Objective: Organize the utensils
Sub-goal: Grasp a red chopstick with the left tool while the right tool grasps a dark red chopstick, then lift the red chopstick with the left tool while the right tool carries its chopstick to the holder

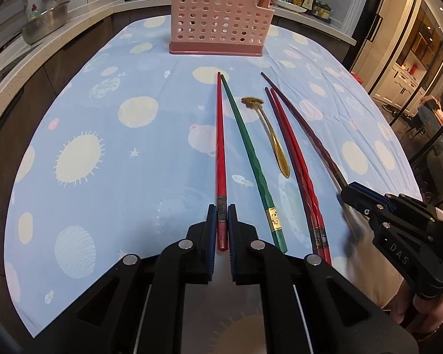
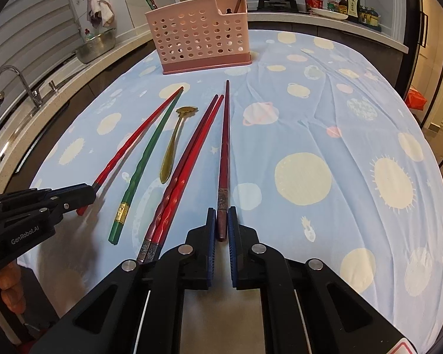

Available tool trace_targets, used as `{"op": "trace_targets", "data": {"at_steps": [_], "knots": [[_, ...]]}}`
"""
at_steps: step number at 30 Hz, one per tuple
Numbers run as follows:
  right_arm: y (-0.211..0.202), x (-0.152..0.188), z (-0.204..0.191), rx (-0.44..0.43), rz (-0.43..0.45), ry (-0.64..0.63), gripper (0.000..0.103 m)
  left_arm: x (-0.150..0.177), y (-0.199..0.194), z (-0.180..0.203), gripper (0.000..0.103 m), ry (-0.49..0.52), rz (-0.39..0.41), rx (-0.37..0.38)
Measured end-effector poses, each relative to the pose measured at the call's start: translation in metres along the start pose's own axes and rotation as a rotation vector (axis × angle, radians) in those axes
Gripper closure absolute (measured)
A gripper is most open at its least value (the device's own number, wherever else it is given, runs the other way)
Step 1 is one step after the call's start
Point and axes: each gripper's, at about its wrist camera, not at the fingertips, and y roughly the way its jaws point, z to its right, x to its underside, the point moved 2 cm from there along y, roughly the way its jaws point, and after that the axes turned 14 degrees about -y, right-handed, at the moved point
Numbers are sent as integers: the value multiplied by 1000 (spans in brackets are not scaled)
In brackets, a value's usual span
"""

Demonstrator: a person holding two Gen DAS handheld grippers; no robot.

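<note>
Left wrist view: white letters "DAS" on the black body of the right gripper. Right wrist view: white "GenRobot.AI" on the black body of the left gripper. Labels on the bottles on the counter and the gold bands on the chopsticks are too small to read.

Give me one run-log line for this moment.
left gripper: jaws shut on red chopstick | right gripper: jaws shut on maroon chopstick | on cloth: green chopstick, gold spoon | pink holder: far end
</note>
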Motion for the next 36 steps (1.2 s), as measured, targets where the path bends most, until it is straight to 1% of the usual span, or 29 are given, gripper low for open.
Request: {"op": "trace_targets", "data": {"at_steps": [6, 10, 18, 23, 28, 36], "knots": [[-24, -11, 4, 3, 59, 5, 96, -13, -28, -1, 96, -8, 66, 21], [-45, -26, 10, 4, 125, 16, 96, -27, -49, 0, 96, -9, 125, 34], [-86, -69, 33, 21, 273, 27, 96, -66, -83, 5, 96, 3, 256, 55], [-98, -100, 44, 23, 343, 25, 96, -91, -96, 15, 96, 24, 322, 60], [-102, -124, 49, 36, 383, 2, 96, -110, -102, 20, 96, 33, 354, 69], [-97, -151, 50, 37, 404, -22, 96, -130, -101, 24, 96, 38, 381, 71]]}}
